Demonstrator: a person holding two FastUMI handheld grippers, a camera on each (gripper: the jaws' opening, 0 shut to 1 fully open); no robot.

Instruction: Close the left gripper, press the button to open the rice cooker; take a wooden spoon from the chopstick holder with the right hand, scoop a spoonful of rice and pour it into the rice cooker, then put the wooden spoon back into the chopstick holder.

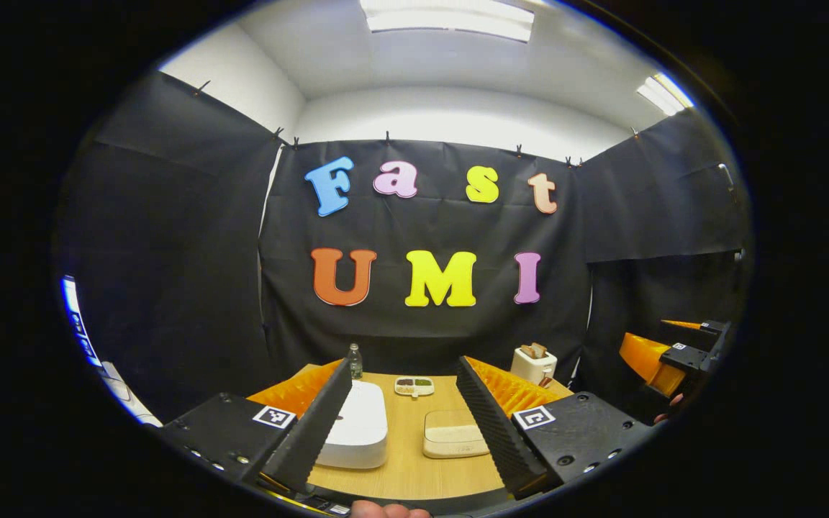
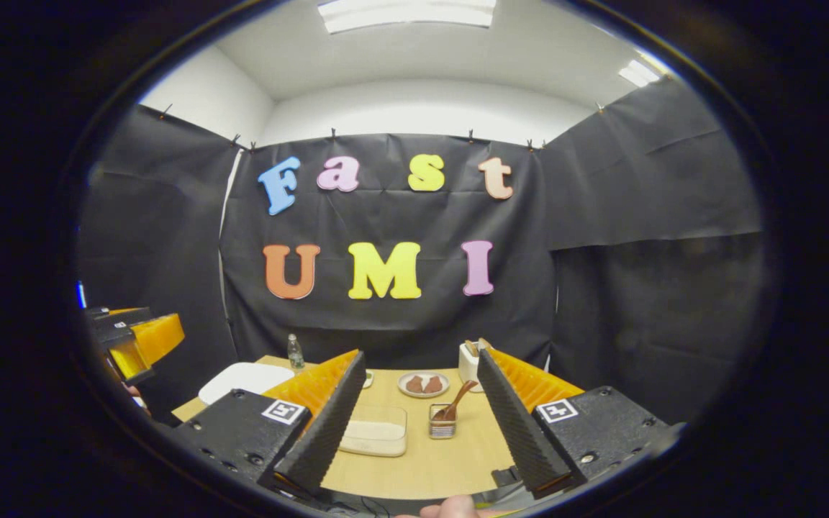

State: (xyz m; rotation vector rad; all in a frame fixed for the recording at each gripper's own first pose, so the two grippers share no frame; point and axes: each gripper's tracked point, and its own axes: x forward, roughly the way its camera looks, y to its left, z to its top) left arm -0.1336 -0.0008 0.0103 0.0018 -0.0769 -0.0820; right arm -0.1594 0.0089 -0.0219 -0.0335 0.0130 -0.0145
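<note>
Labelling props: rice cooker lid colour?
White, plain; the rice cooker shows best in the left gripper view.

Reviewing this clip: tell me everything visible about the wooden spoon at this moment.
The wooden spoon is brown and looks like wood, with a slim handle. It stands tilted in the small chopstick holder, handle leaning up and to the right in the right gripper view, its bowl end down inside the holder. The holder sits on the wooden table, right of the clear rice container and in front of a plate. Nothing grips it: the right tongs are open and short of it.
</note>
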